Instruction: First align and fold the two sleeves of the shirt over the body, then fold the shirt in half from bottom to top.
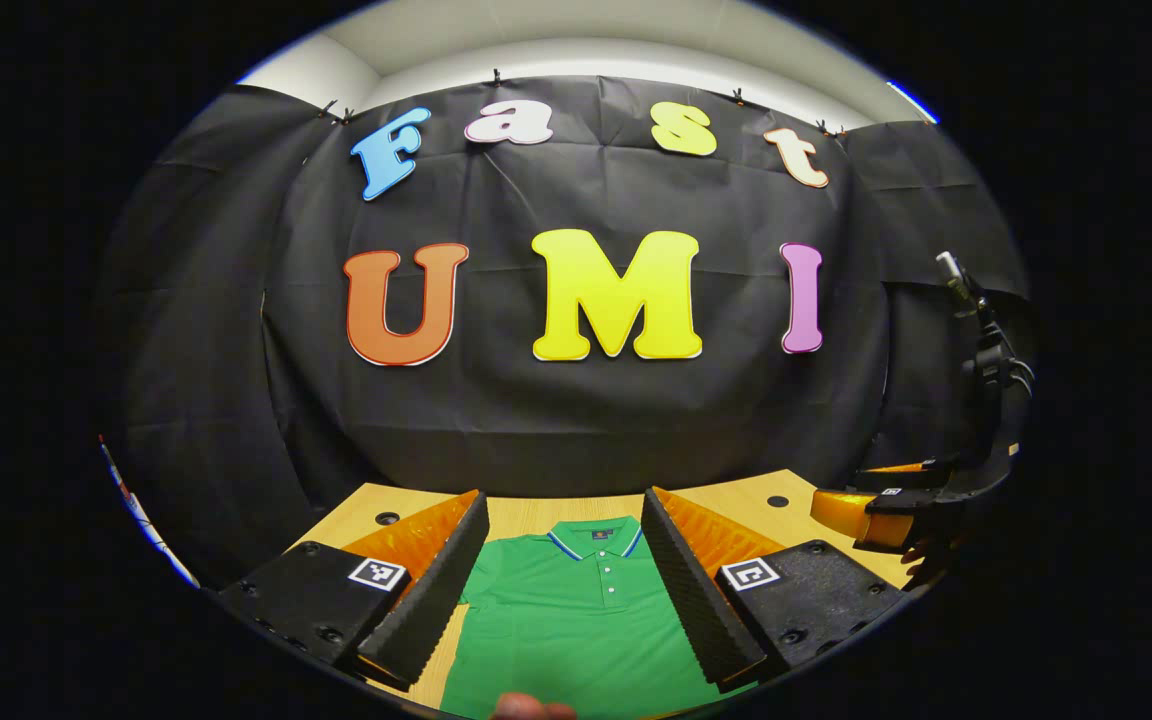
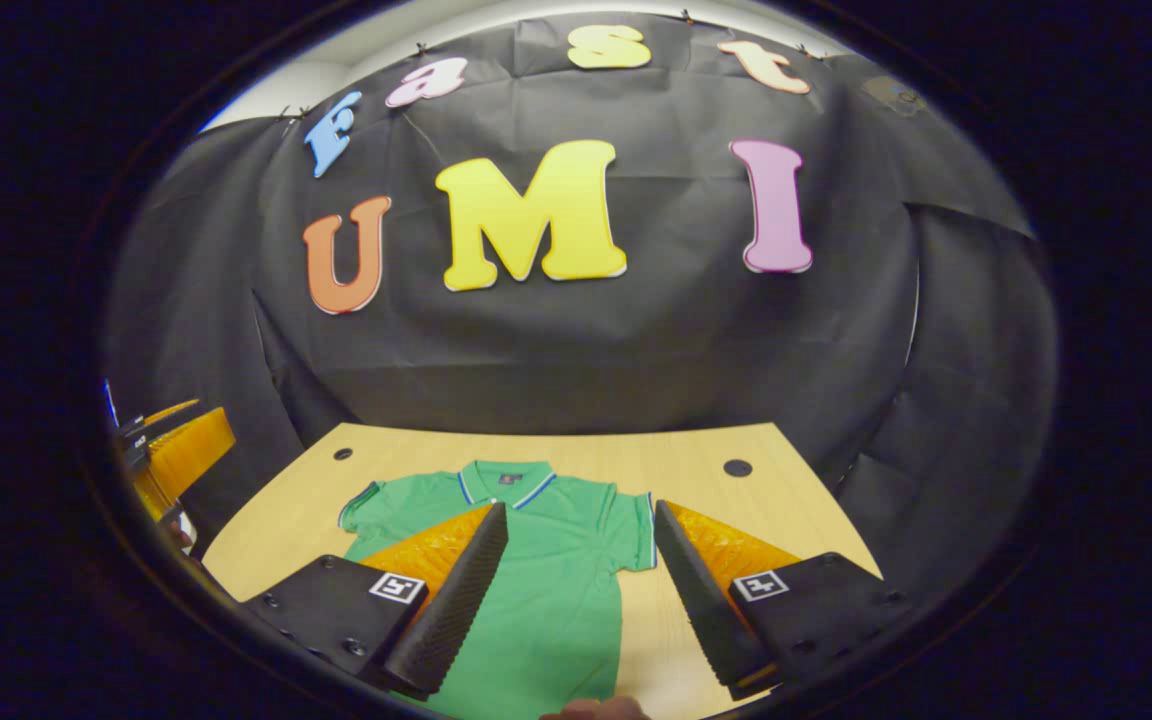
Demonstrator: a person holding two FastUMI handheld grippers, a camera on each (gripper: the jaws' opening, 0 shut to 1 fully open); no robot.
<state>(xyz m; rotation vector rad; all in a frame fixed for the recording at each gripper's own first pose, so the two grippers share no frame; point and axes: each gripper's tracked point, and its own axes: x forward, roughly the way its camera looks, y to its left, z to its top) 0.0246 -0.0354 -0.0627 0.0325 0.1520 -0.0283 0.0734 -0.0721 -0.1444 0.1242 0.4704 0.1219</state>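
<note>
While the green short-sleeved polo shirt (image 2: 556, 570) lies flat, collar away, on the pale wooden table (image 2: 716, 490), both the left gripper (image 1: 564, 575) and right gripper (image 2: 581, 580) hang above it, fingers spread, holding nothing. Each should pinch a sleeve hem, then fold inward evenly.

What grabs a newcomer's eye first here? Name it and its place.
The green polo shirt lies flat on the wooden table, collar toward the wall, both sleeves unfolded. The right gripper hovers open above it. The left gripper is also open, framing the collar and button placket.
</note>
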